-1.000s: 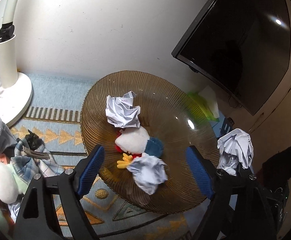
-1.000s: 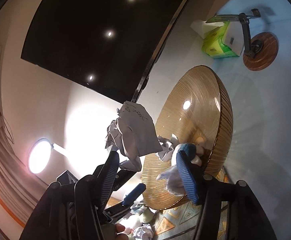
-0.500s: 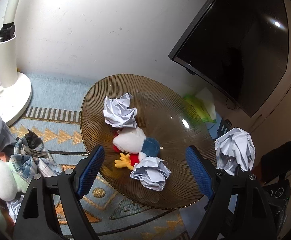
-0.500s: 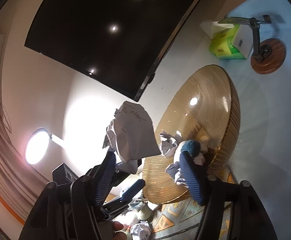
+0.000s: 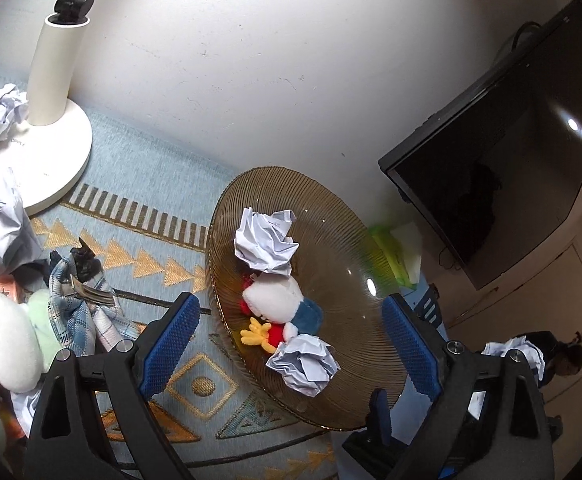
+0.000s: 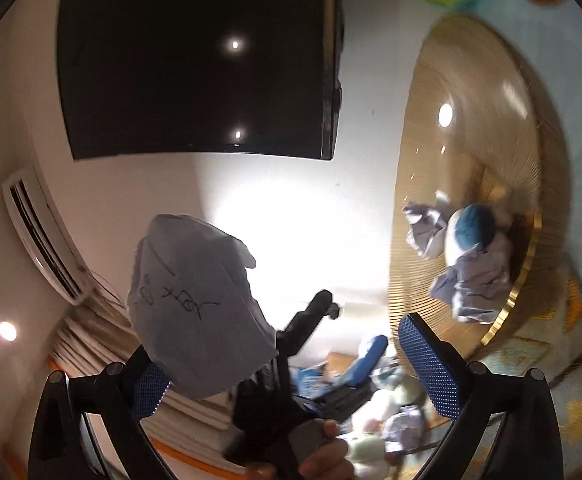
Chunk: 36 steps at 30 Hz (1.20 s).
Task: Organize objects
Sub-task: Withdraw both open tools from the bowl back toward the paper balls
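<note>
Both tongs gape: left gripper (image 5: pixel 291 344) spread over the amber plate (image 5: pixel 347 240) bearing crumpled paper balls (image 5: pixel 265 242); only the right-wrist view shows right gripper (image 6: pixel 287 372), scribbled paper (image 6: pixel 195 312) against its left finger.

The left black two-finger gripper with blue textured pads (image 5: pixel 291 340) stands wide open. The right black gripper with blue pads (image 6: pixel 291 372) is also spread, crumpled paper resting against its left pad.

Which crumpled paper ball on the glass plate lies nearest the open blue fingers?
The paper ball at the glass plate's near edge, beside the plush toy's yellow hand; the other ball sits farther back.
</note>
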### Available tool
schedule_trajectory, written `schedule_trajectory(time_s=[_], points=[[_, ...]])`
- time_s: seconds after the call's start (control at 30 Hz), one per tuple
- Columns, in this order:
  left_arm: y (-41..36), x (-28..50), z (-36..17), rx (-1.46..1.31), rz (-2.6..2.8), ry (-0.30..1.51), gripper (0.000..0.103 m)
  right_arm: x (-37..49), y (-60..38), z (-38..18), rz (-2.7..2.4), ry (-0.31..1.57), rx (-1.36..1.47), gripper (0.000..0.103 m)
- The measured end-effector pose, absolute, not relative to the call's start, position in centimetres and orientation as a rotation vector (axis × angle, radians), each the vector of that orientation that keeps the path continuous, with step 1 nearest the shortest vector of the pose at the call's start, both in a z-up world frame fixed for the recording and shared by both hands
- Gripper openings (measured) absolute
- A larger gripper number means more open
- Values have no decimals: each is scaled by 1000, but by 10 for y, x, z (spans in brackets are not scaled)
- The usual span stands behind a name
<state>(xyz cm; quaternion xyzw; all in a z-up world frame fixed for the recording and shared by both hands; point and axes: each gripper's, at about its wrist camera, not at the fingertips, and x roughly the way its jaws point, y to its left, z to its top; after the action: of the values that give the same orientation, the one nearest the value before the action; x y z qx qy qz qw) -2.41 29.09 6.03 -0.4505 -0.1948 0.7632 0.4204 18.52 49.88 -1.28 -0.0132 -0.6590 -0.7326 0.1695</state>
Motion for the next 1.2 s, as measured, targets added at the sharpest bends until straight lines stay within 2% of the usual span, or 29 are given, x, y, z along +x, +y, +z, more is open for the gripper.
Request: schedule_trajectory(time_s=[0.13, 0.2, 0.23, 0.27, 0.3, 0.33, 0.43, 0.5, 0.53, 0.63, 0.77, 0.83, 0.9, 0.97, 1.07, 1.13, 1.2], points=[[286, -30, 61, -1136, 1910, -518, 92, 151, 521, -23, -1777, -1957, 14, 103], [282, -32, 62, -1125, 1931, -528, 92, 143, 529, -22, -1703, -1941, -60, 95], [281, -33, 61, -1124, 1939, -530, 92, 143, 532, -18, -1738, -1913, -62, 83], [280, -34, 60, -1127, 1944, -534, 93, 144, 531, -12, -1792, -1872, -42, 58], [279, -35, 59, -1134, 1945, -539, 93, 147, 530, -6, -1848, -1846, -13, 49], [280, -36, 57, -1145, 1941, -544, 93, 150, 527, 1, -1892, -1819, 9, 46], [282, -35, 53, -1165, 1934, -540, 93, 157, 518, 25, -2006, -1704, 25, 47], [286, -33, 53, -1163, 1951, -518, 93, 165, 514, 45, -2289, -1656, 99, 73], [287, -31, 53, -1159, 1959, -505, 93, 170, 511, 53, -2485, -1630, 117, 103], [289, -25, 54, -1151, 1961, -479, 92, 177, 506, 61, -2847, -1527, 125, 103], [288, -19, 58, -1139, 1960, -467, 92, 169, 512, 39, -2537, -1665, 178, 103], [285, -17, 64, -1135, 1968, -459, 92, 167, 505, 39, -2496, -1637, 163, 103], [272, -13, 77, -1189, 1975, -461, 92, 177, 499, 47, -2598, -1561, 112, 103], [238, 4, 97, -1213, 2025, -539, 92, 178, 480, 62, -2689, -1460, 93, 103], [156, 16, 142, -978, 2119, -730, 102, 184, 455, 86, -2744, -1279, 91, 103], [107, 19, 167, -837, 2309, -710, 102, 184, 435, 94, -2770, -1161, 115, 103], [67, 21, 180, -735, 2505, -579, 102, 178, 411, 98, -2779, -1037, 182, 103]])
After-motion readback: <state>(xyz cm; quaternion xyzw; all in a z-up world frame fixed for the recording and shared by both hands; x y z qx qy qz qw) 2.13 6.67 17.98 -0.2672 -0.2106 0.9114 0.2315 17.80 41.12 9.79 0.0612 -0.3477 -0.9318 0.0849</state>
